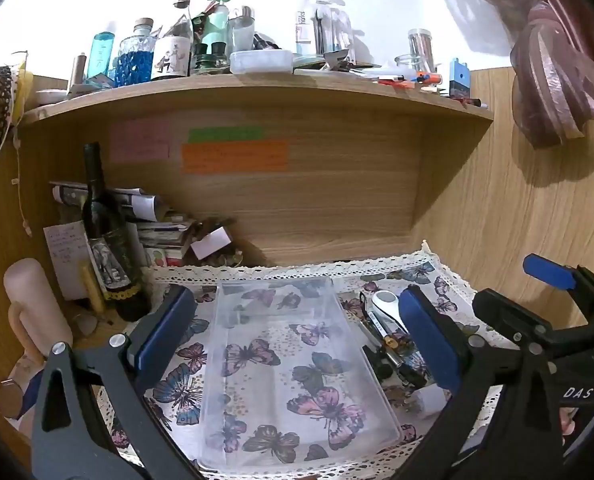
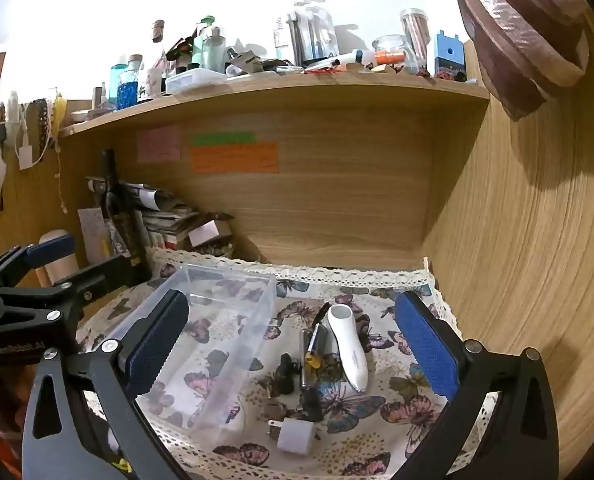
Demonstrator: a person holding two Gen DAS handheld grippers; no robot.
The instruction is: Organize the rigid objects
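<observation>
The white device (image 2: 347,346) lay lengthwise dead ahead between the right hand-held gripper's (image 2: 297,348) wide-open, empty jaws; the left hand-held gripper (image 1: 297,340), equally open and empty, faced the bin (image 1: 297,368).

On the butterfly-print cloth (image 2: 377,432), the clear plastic bin (image 2: 217,344) lies left of the white handheld device (image 2: 347,346) and white plug adapter (image 2: 295,438).

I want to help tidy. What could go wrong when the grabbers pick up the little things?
The white gadget, the pens and the black bits lie bunched together, so the open right gripper might grab two or knock one away. The clear box looks light and may slide if bumped. The plug sits near the cloth's front edge and could get pushed off.
</observation>
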